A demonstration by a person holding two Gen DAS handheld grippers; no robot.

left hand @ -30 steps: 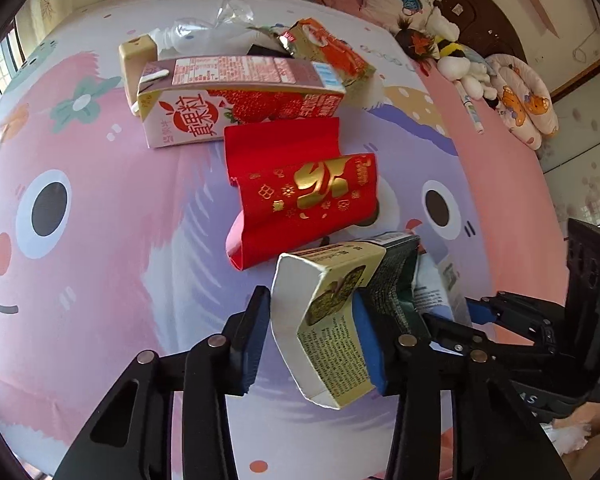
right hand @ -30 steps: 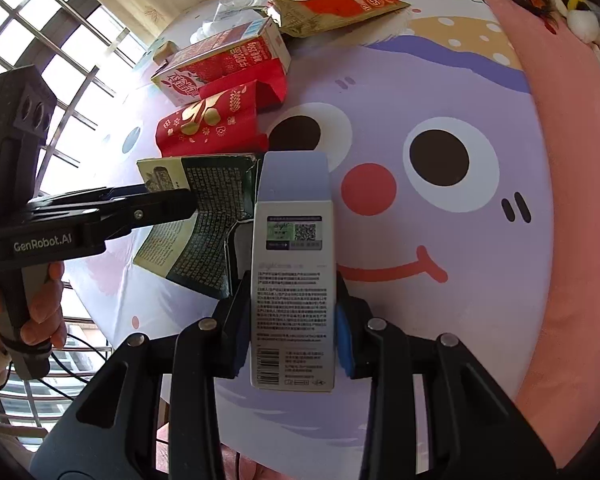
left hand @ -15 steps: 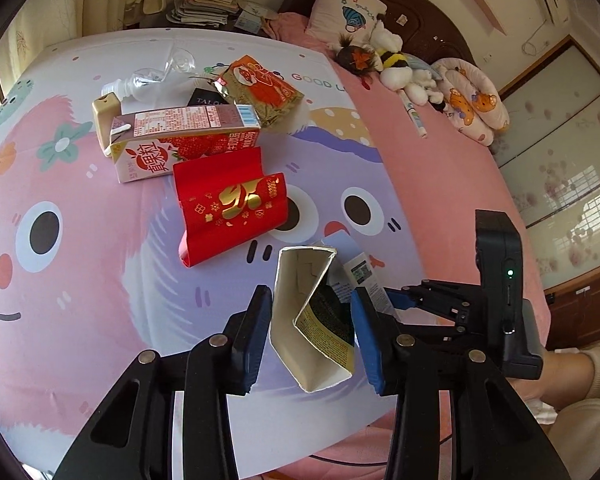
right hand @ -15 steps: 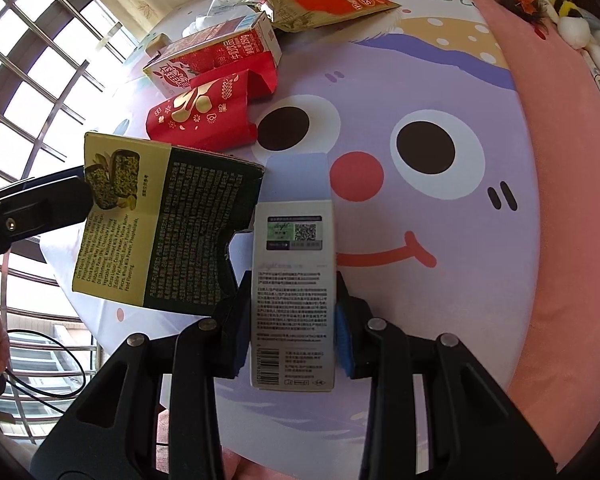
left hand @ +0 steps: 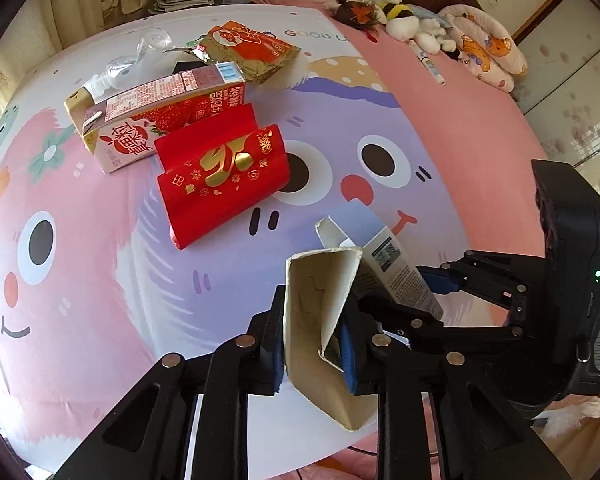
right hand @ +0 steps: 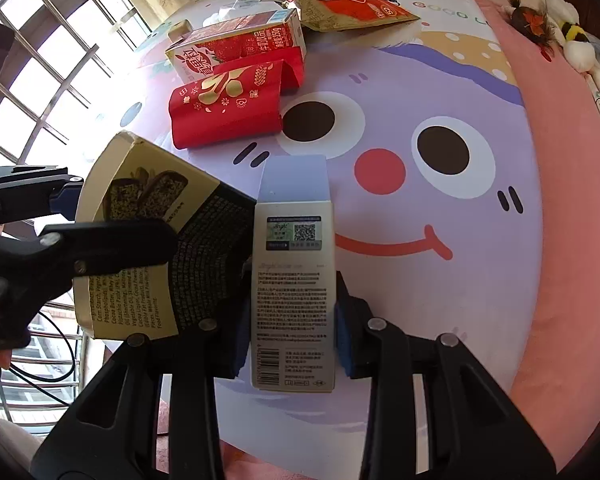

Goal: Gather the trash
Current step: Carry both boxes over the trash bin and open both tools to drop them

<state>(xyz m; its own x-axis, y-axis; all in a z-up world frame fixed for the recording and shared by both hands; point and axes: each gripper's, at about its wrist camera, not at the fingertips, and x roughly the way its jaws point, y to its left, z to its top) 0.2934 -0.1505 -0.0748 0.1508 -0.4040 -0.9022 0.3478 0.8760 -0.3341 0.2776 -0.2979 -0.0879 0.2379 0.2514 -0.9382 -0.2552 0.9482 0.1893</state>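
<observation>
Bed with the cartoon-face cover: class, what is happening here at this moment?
A person is collecting trash from the bed with two handheld grippers. The left gripper, whose jaws have just been closing, squeezes a flattened yellow-and-black snack carton. The right gripper clamps a tall pale-blue box with a QR code. A red gold-printed envelope, a strawberry milk carton and an orange snack bag lie on the cover.

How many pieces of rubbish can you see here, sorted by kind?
Cardboard boxes held in the tools: 2 (dark snack box, pale blue box)
Drink cartons: 1 (strawberry carton)
Red envelopes: 1
Snack bags: 1
Clear plastic wrappers: 1
Total: 6
</observation>
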